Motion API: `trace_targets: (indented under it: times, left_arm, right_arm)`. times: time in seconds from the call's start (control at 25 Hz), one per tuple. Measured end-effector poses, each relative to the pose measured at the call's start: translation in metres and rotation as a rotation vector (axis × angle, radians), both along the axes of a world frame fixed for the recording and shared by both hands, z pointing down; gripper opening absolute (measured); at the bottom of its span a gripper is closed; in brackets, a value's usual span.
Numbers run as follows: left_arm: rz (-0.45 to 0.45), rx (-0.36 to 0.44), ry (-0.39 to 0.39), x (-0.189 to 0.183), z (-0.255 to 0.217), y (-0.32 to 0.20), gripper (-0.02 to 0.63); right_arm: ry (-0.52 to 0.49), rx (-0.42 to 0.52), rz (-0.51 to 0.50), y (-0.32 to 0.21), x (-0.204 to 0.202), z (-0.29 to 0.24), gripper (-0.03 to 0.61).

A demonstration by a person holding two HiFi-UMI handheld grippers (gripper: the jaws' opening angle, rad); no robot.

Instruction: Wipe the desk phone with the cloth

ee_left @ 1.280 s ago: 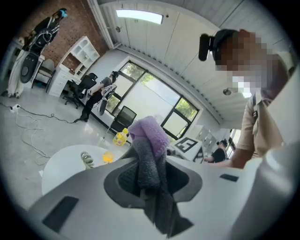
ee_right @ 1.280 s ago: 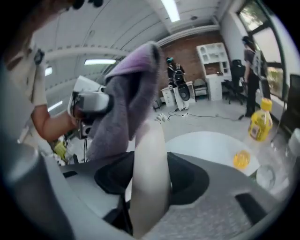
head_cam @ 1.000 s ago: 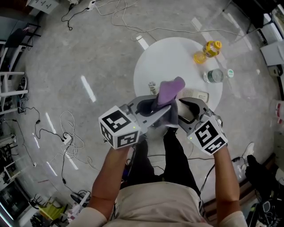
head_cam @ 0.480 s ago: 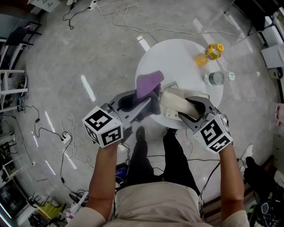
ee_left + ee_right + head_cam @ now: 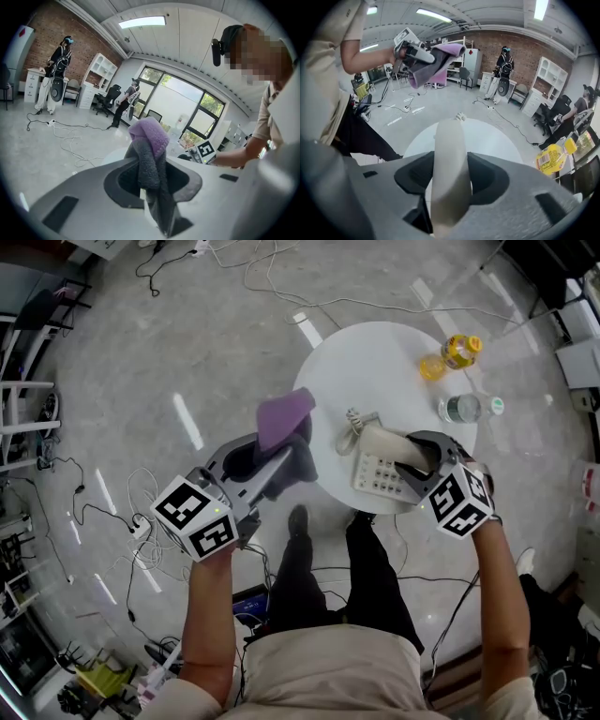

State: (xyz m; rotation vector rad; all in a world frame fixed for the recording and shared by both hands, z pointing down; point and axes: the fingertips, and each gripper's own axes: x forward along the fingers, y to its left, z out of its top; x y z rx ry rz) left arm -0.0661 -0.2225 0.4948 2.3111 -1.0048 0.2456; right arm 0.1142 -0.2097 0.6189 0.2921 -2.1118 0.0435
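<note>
Head view first: the left tongs (image 5: 286, 448) hang out over the floor (image 5: 141, 381), just off the left edge of the round white tabletop (image 5: 384, 362), clamped on the cloth (image 5: 284, 416), purple on top, grey below. Over on the right, the right tongs (image 5: 412, 454) are down on the desk phone (image 5: 377, 474) at the near edge of the tabletop, jaws standing wide around its cream handset (image 5: 382, 440). A coiled cord (image 5: 354, 418) trails from the handset's far end. A yellow bottle (image 5: 459, 350) and a clear bottle (image 5: 464, 409) sit further back, well apart from the phone.

Left gripper view now: the left tongs (image 5: 152, 187) are pinched tight on the cloth (image 5: 151, 154), which bunches up out of the jaws.

Right gripper view: the handset (image 5: 450, 168) runs straight up between the jaws of the right tongs (image 5: 450, 187), both sides against it, a firm grip. Beyond it lies the tabletop (image 5: 492, 136), and the cloth (image 5: 438, 58) is held high at the upper left.
</note>
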Motion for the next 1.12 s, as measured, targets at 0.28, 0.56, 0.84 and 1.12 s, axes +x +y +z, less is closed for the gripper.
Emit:
trace_targets:
  times: [0.28, 0.56, 0.84, 1.12]
  left_arm:
    - [-0.005, -0.024, -0.007, -0.002, 0.010, 0.005, 0.091]
    - [-0.001, -0.035, -0.004, -0.001, 0.014, 0.006, 0.091]
    - [0.000, -0.041, -0.001, 0.002, 0.022, 0.006, 0.091]
    - [0.011, -0.032, -0.003, 0.003, 0.012, 0.006, 0.091]
  right_arm:
    - [0.141, -0.006, -0.082, -0.004, 0.018, 0.055, 0.207]
    - [0.243, -0.007, -0.109, -0.006, 0.026, 0.086, 0.207]
    - [0.249, -0.044, -0.120, -0.009, 0.024, 0.092, 0.207]
    - [0.329, -0.051, -0.168, -0.007, 0.024, 0.093, 0.207]
